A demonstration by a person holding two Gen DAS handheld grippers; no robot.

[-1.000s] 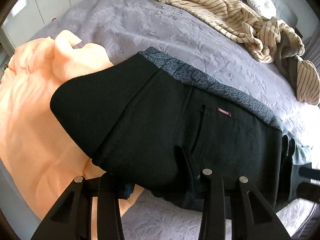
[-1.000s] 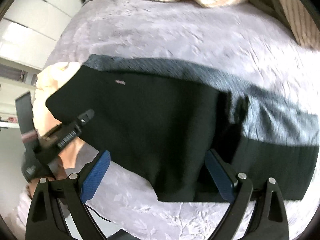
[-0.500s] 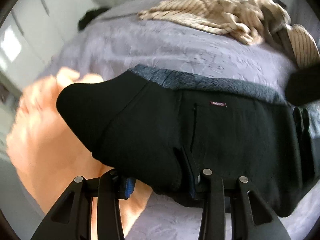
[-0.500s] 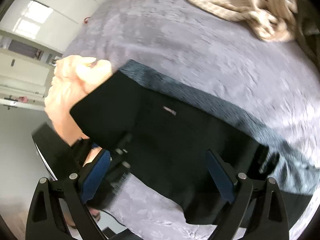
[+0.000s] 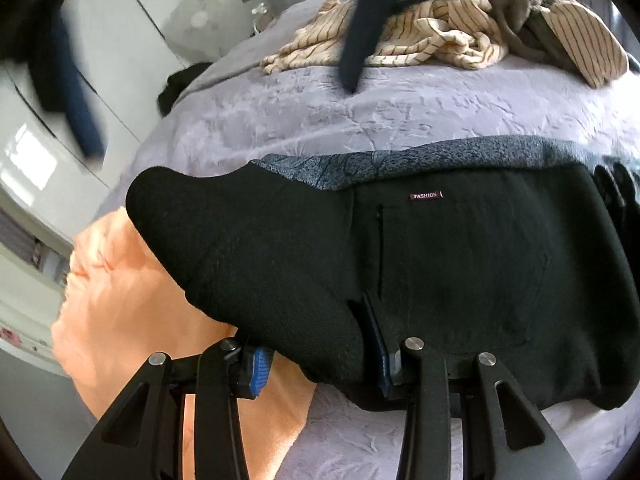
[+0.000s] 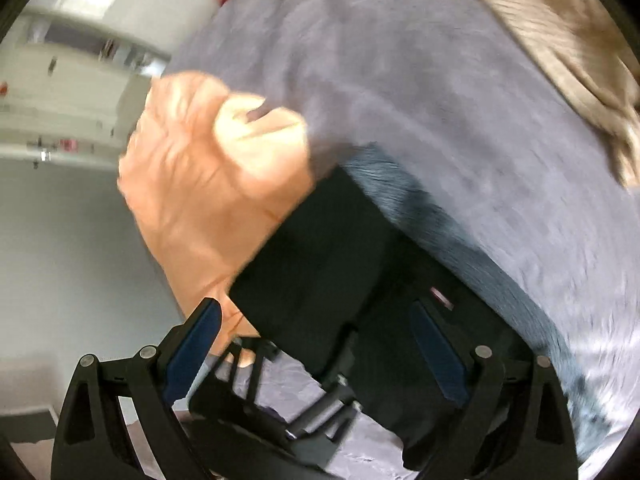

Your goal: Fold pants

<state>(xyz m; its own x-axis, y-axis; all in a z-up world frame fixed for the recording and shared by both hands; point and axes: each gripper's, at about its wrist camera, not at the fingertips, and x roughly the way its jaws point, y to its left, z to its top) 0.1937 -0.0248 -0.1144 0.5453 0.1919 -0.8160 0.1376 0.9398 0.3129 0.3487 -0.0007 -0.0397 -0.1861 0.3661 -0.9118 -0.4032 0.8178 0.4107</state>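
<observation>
Since a second ago the right gripper (image 6: 316, 356) has been swung across toward the pants' (image 5: 440, 264) near corner; its view is blurred. Its jaws stand wide apart, nothing between them. The left gripper (image 5: 320, 364) is kept clamped on a thick bunch of the pants' near edge. The pants are laid on the bed (image 5: 320, 120), already doubled into a compact block, partly over an orange cloth (image 5: 132, 320). Judged: a last fold or tidy-up is left.
</observation>
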